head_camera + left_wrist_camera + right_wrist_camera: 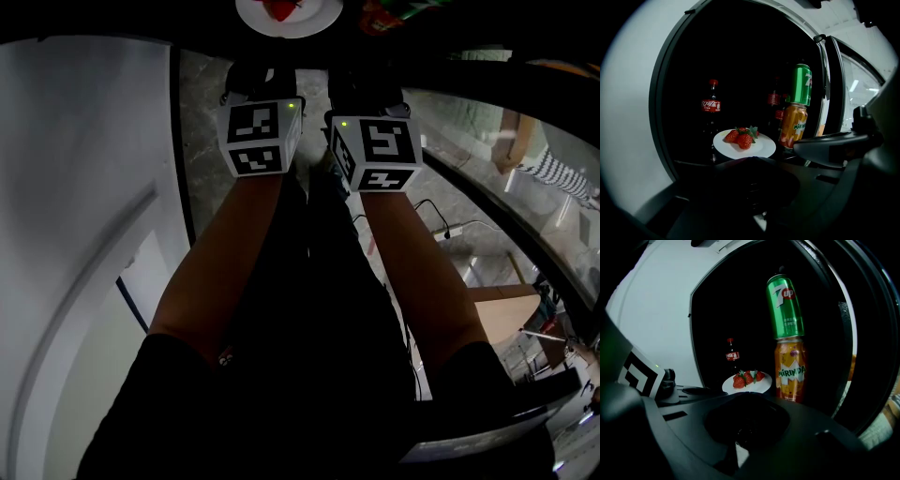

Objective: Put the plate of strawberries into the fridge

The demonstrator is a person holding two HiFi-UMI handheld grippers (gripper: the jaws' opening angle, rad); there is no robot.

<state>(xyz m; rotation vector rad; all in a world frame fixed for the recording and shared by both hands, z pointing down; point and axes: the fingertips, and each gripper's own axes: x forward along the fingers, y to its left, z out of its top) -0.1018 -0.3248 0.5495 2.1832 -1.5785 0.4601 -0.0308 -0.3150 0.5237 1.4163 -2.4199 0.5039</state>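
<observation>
As the plate (764,149) sits just ahead in the fridge (740,61), left claw (750,163) and right claw (747,398) are closed, empty.

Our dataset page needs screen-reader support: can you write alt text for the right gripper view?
A white plate of strawberries sits inside a dark open fridge, left of an orange Mirinda can with a green 7up can stacked on it, a cola bottle behind. The right gripper, shut and empty, fills the foreground.
</observation>
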